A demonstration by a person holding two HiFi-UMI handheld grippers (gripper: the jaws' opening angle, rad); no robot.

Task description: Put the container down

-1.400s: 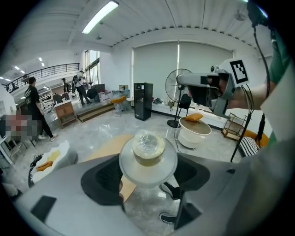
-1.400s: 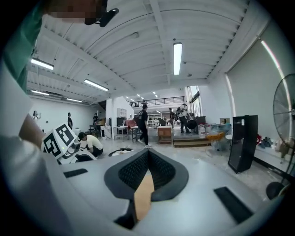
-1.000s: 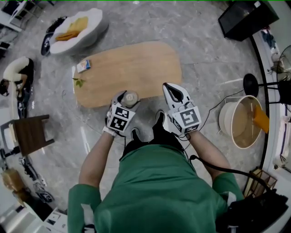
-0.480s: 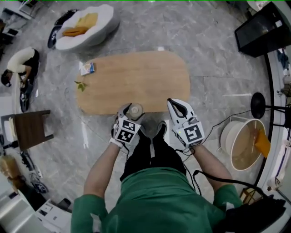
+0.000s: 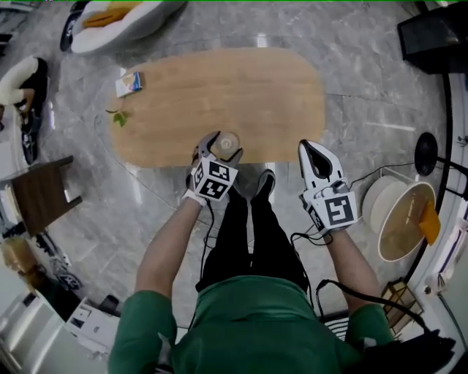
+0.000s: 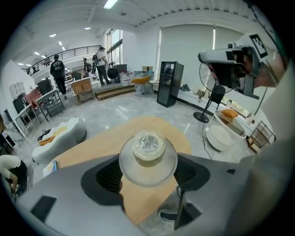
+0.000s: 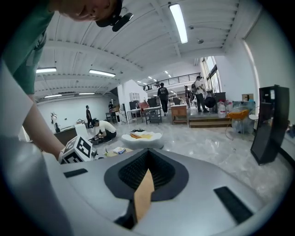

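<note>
A small clear round container [image 5: 228, 139] with a beige filling is held in my left gripper [image 5: 221, 150], which is shut on it. In the head view it hangs over the near edge of the oval wooden table [image 5: 219, 88]. In the left gripper view the container [image 6: 148, 148] sits between the dark pads [image 6: 110, 177], with the table [image 6: 97, 143] below and beyond it. My right gripper [image 5: 317, 156] is off the table's near right corner, shut with nothing in it. In the right gripper view only a thin slit shows at the gripper [image 7: 145, 177].
A small blue and white packet [image 5: 129, 82] and a green leaf [image 5: 118, 117] lie at the table's left end. A white lounger [image 5: 121, 16] is behind the table, a brown chair [image 5: 36, 196] to the left, and a round white tub [image 5: 398, 218] to the right. Shoes [image 5: 265, 182] stand by the table.
The person has stepped closer to the table. The left gripper has carried the container forward over the table's near edge. The right gripper has drifted right, still shut.
</note>
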